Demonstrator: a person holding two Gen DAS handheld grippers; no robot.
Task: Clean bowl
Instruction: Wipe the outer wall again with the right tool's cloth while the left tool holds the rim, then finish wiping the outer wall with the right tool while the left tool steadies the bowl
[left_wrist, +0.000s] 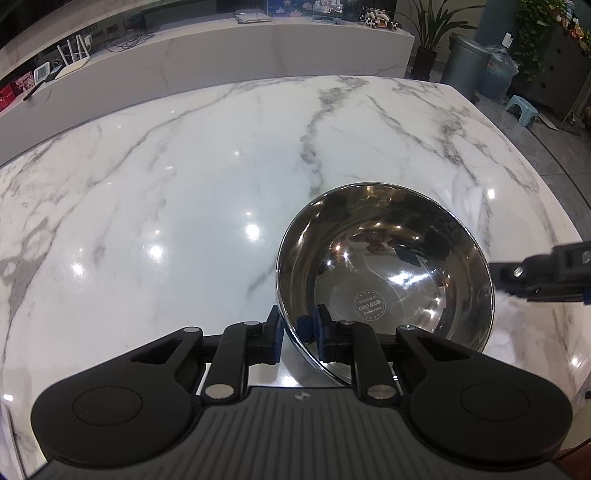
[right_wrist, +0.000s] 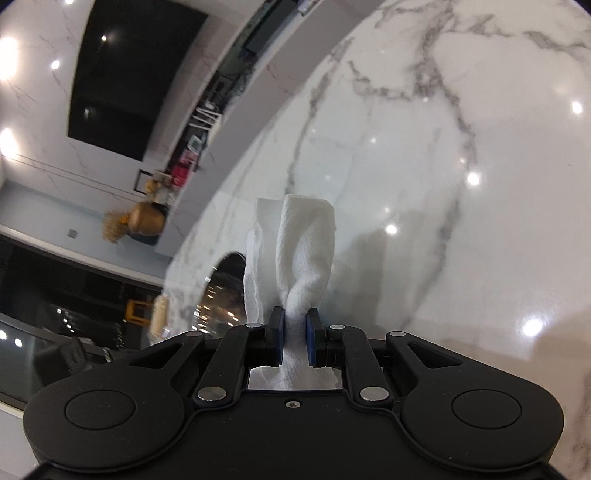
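Your shiny steel bowl (left_wrist: 384, 273) is tilting on the table (left_wrist: 166, 206), rim pinched; your white tissue (right_wrist: 303, 251) is hanging crumpled.

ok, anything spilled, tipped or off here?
No spill or damage visible. The bowl sits tilted, its rim clamped by the left gripper. The right gripper pinches a bunched paper towel, outside the bowl.
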